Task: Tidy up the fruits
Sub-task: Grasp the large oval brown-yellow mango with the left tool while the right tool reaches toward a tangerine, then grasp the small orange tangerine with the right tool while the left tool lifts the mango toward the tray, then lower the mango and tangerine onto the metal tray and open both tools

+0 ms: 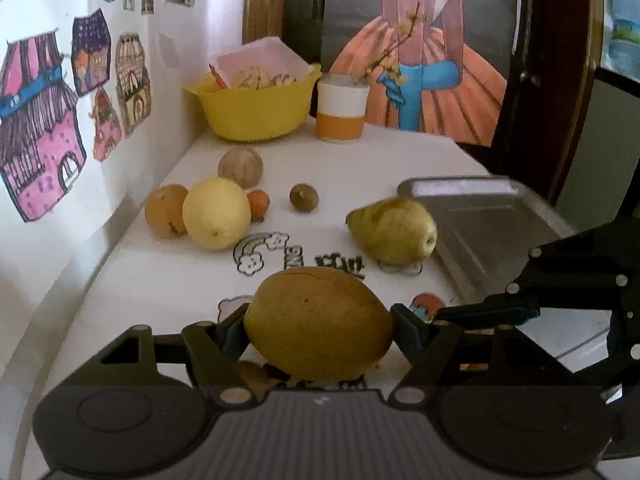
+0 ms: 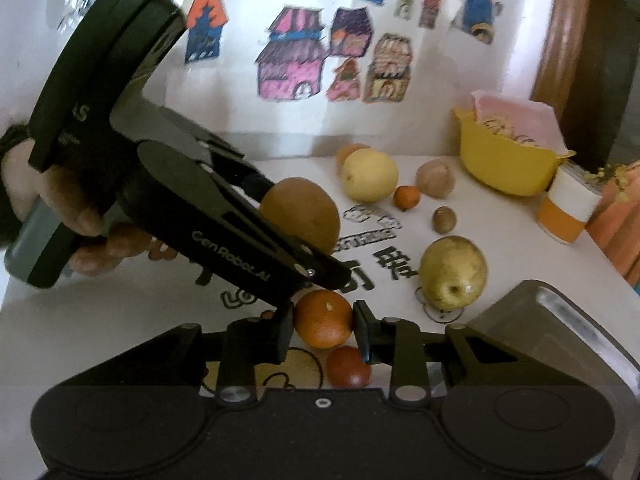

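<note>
My left gripper (image 1: 318, 320) is shut on a large yellow-brown fruit (image 1: 318, 322), its fingers pressing both ends, held just above the white table. From the right wrist view the same fruit (image 2: 300, 216) sits between the left gripper's black fingers, with a hand (image 2: 60, 200) on the handle. My right gripper (image 2: 323, 320) is shut on an orange (image 2: 323, 318) low over the table. A small dark-red fruit (image 2: 348, 366) lies right below it. A green-yellow pear (image 1: 394, 230) rests beside the metal tray (image 1: 492, 232).
By the wall lie a pale yellow fruit (image 1: 216, 213), an orange-brown fruit (image 1: 165, 210), a small orange (image 1: 259, 205), a tan round fruit (image 1: 240, 168) and a small brown fruit (image 1: 304, 197). A yellow bowl (image 1: 256, 108) and an orange-and-white cup (image 1: 341, 108) stand at the back.
</note>
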The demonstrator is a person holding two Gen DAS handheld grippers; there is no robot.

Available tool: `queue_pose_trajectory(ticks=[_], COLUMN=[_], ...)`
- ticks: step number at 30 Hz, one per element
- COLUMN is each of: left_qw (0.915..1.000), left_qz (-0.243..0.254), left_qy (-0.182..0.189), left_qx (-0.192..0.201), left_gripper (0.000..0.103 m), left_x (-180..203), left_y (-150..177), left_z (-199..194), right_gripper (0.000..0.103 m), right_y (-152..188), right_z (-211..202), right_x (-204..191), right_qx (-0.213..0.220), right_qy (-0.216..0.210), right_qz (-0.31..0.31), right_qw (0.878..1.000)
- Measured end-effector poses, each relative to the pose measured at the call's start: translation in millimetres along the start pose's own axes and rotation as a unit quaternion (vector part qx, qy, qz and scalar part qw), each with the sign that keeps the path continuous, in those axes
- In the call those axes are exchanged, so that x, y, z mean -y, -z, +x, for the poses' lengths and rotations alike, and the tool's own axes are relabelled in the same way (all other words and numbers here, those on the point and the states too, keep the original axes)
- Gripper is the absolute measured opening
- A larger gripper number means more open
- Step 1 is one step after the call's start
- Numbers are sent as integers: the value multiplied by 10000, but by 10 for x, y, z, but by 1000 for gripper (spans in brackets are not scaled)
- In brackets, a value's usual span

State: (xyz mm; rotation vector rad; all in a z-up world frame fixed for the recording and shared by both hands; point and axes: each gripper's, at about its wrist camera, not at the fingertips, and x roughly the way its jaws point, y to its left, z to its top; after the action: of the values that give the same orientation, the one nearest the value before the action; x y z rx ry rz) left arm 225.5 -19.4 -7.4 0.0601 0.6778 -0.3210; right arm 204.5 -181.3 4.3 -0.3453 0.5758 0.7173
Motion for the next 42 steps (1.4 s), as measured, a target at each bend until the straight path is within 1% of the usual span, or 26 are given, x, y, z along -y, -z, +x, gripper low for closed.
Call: queue_pose_trajectory(ticks=[3, 6, 8, 11, 15, 18, 20, 23, 28, 33, 38, 39, 40, 42], left_qw=[9998, 9985, 9976, 9972, 9963, 9950, 9944, 9961, 9983, 9990, 9991, 9991, 9991, 9990], left_qz=[-170, -507, -594, -515, -477, -742, -821, -676, -446, -347, -328, -325, -320, -299], left_qy=[-8, 122, 238, 353, 493, 507, 522, 458, 380, 257, 217, 199, 172, 163], left_qx=[85, 184, 249, 409, 522, 434, 405, 331, 81, -104, -187, -190, -202, -280], left_gripper=[76, 76, 76, 76, 76, 76, 76, 76, 76, 76, 76, 76, 77, 77], left_x=[49, 109, 207, 432, 752, 936, 1016, 1165, 1328, 1361, 1341, 1342, 1347, 1369], left_y=[-96, -270, -412, -599, -778, -872, -902, -924, -912, -879, -889, -891, -891, -902], left_z=[-32, -37, -24, 53, 289, 568, 726, 943, 1216, 1331, 1379, 1377, 1377, 1372], right_gripper=[34, 34, 34, 34, 34, 34, 34, 34, 34, 34, 34, 38, 46, 53], right_y=[-2, 16, 37, 98, 216, 314, 376, 490, 625, 665, 670, 674, 678, 669], right_z=[-141, -362, -511, -632, -635, -571, -518, -440, -252, -169, -154, -158, -167, -198], right_x=[95, 269, 412, 707, 1173, 1483, 1656, 1865, 2008, 2035, 2040, 2029, 2018, 1985], right_qx=[92, 113, 69, -57, -174, -102, -19, 79, 49, 55, 122, 165, 184, 172], right_qy=[131, 280, 532, 911, 1210, 1400, 1454, 1429, 1374, 1317, 1284, 1280, 1293, 1330], right_qz=[136, 159, 56, 9, 260, 396, 545, 782, 806, 783, 850, 852, 846, 812], right_qw=[9998, 9994, 9985, 9958, 9922, 9893, 9879, 9866, 9872, 9882, 9880, 9880, 9878, 9876])
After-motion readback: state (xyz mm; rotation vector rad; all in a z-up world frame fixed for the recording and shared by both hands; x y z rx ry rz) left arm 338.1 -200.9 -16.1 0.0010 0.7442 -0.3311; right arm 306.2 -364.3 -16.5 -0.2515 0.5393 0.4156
